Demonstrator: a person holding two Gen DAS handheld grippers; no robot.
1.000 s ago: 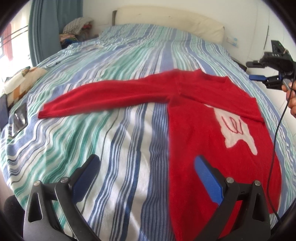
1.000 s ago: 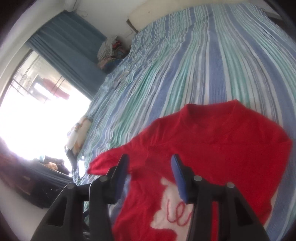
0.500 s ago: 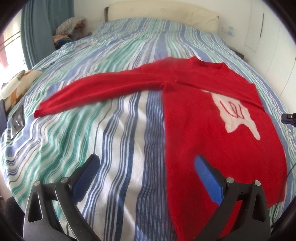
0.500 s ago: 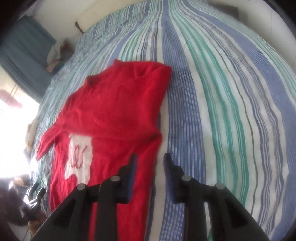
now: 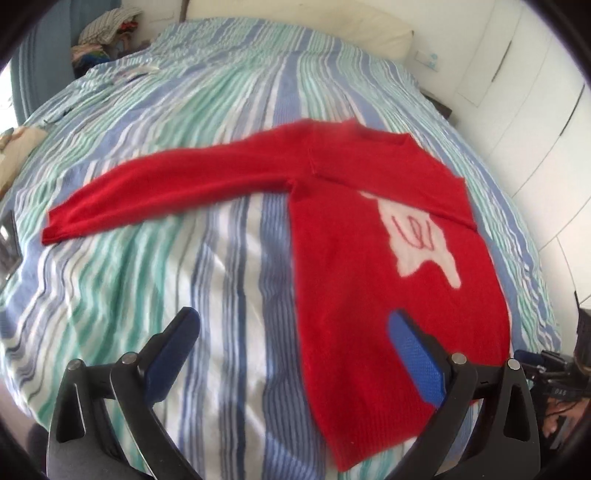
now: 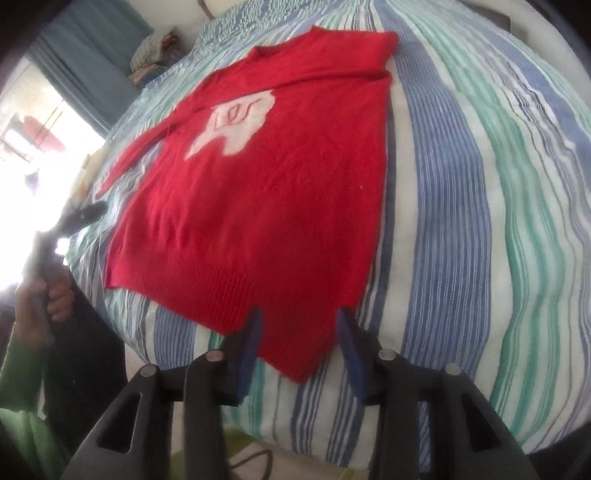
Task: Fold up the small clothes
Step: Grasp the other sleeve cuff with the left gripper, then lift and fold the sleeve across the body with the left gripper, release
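Observation:
A small red sweater (image 5: pixel 354 251) with a white patch on its front lies flat on the striped bed (image 5: pixel 155 258). One sleeve (image 5: pixel 166 192) stretches out to the left; the other is folded across the chest. My left gripper (image 5: pixel 291 332) is open and empty above the sweater's lower left edge. In the right wrist view the sweater (image 6: pixel 266 184) lies hem toward me. My right gripper (image 6: pixel 299 328) is open, its fingers either side of the hem's near right corner, holding nothing.
A pile of clothes (image 5: pixel 107 33) sits at the far left by the blue curtain. A cream headboard (image 5: pixel 303 26) and white wardrobe doors (image 5: pixel 524 96) bound the bed. My left hand and gripper show at the left of the right wrist view (image 6: pixel 62 229).
My right gripper has swung from above the collar down to the sweater's hem at the bed's near edge. My left gripper has shifted slightly, staying open.

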